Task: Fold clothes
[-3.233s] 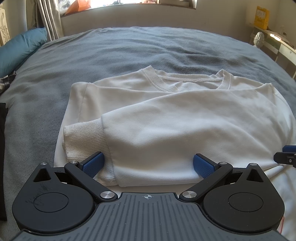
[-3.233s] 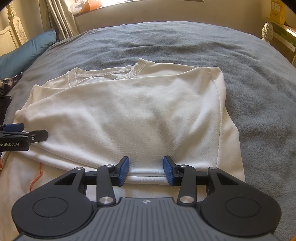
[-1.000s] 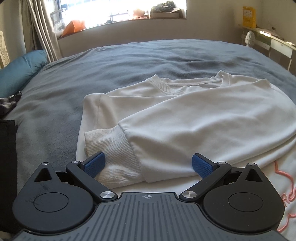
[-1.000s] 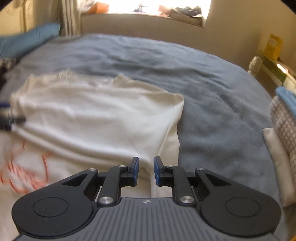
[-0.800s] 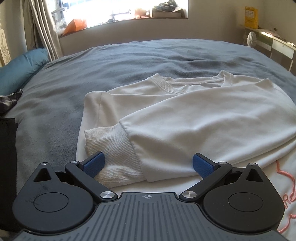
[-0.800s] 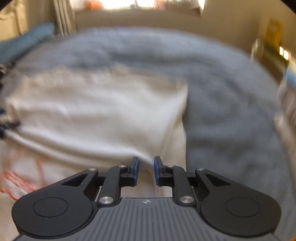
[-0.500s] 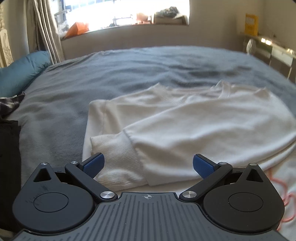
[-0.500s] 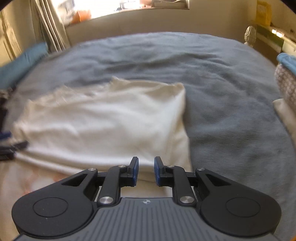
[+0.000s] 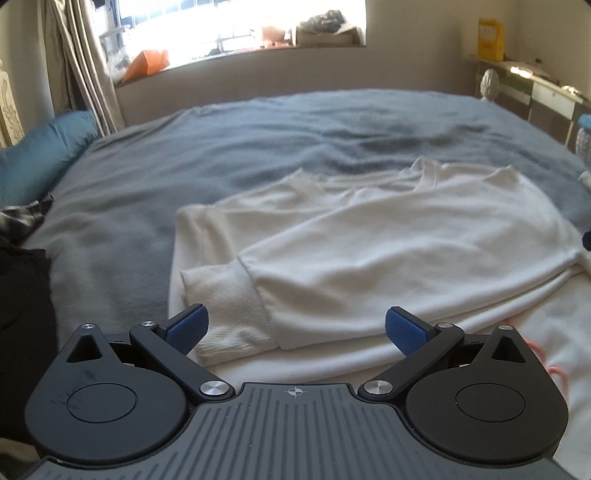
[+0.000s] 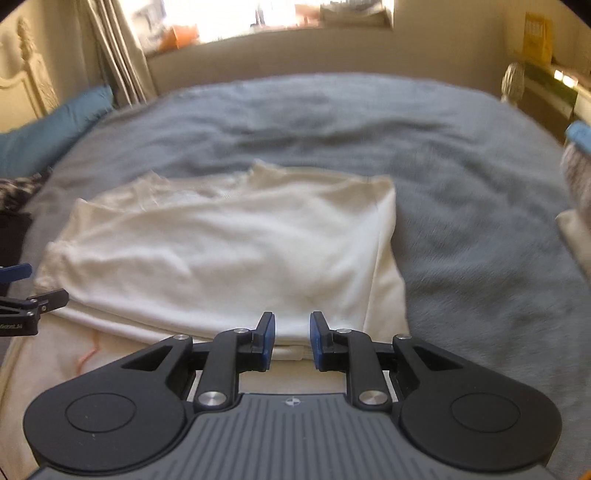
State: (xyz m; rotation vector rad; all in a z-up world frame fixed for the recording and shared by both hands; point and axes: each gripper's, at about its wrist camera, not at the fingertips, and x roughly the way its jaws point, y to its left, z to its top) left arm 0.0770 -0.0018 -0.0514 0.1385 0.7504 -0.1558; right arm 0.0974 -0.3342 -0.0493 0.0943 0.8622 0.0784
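I'm looking at the bed first: grey blanket filling most of both views, with a teal pillow at the left edge of the frame and a window glaring along the top.

Lying centre-frame on that blanket is the white sweatshirt, collar pointing toward the top of the frame. One sleeve is lying across the chest, its ribbed cuff ending lower left in the left wrist view. The right side of the body is looking tucked in too, w/ a straight edge running down the right of the garment in the right wrist view. The hem end, w/ a bit of pink print, is trailing toward the bottom of the frame.

So I'm judging the side folds as done and the bottom-to-top fold as the step in hand.

My left tool is hovering at bottom centre, spread wide, nothing between the pads, cuff just beyond the left pad. My right tool is standing narrow but opening, pads not pressing anything, the folded edge showing in the gap beyond them.

Next move, as I'm reading it: both tools dropping to the hem corners nearest me, pinching all layers, then carrying them toward the collar w/o dragging the sleeve loose.
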